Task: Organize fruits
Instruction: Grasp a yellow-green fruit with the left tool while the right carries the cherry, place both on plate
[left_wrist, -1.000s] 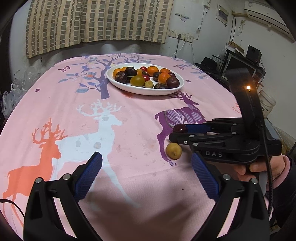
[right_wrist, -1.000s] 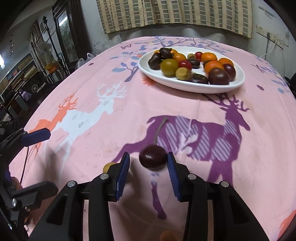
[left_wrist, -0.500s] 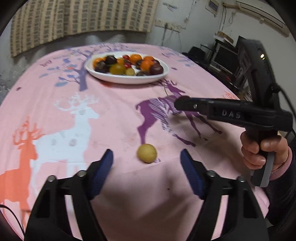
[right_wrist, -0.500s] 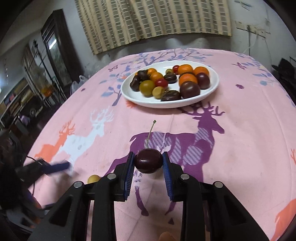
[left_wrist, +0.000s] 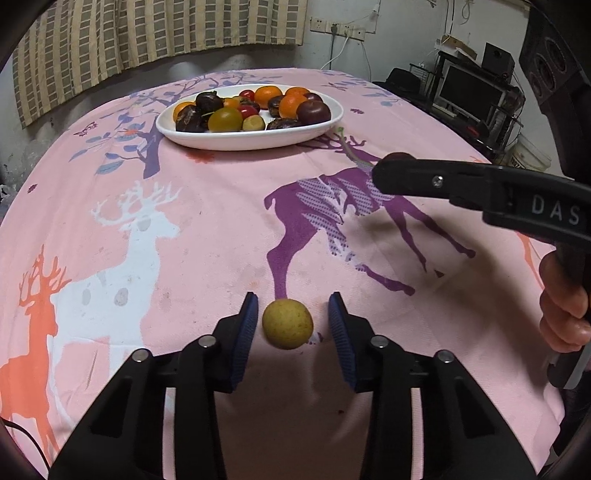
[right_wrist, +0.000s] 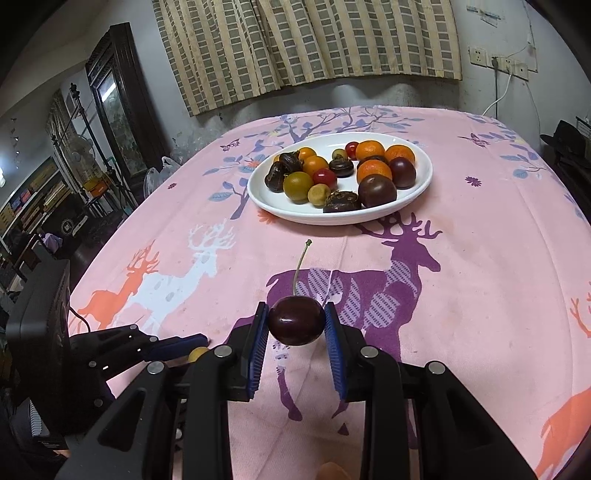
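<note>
A small yellow fruit (left_wrist: 287, 324) lies on the pink deer tablecloth between the open pads of my left gripper (left_wrist: 291, 325), with a gap on each side. My right gripper (right_wrist: 296, 325) is shut on a dark cherry (right_wrist: 296, 319) with a long stem, held above the cloth. In the left wrist view the right gripper (left_wrist: 391, 166) shows from the side on the right. A white oval plate (right_wrist: 421, 184) with several oranges, dark fruits and small tomatoes stands further back; it also shows in the left wrist view (left_wrist: 332, 114).
The table is covered by a pink cloth (left_wrist: 207, 229) with deer prints. A curtain (right_wrist: 306, 48) and wall stand behind the table. A monitor and shelves (left_wrist: 472, 92) are off the right edge, cabinets (right_wrist: 110, 103) off the left.
My left gripper moved forward around the yellow fruit and its jaws narrowed. My right gripper closed on the cherry and lifted it off the cloth towards the plate.
</note>
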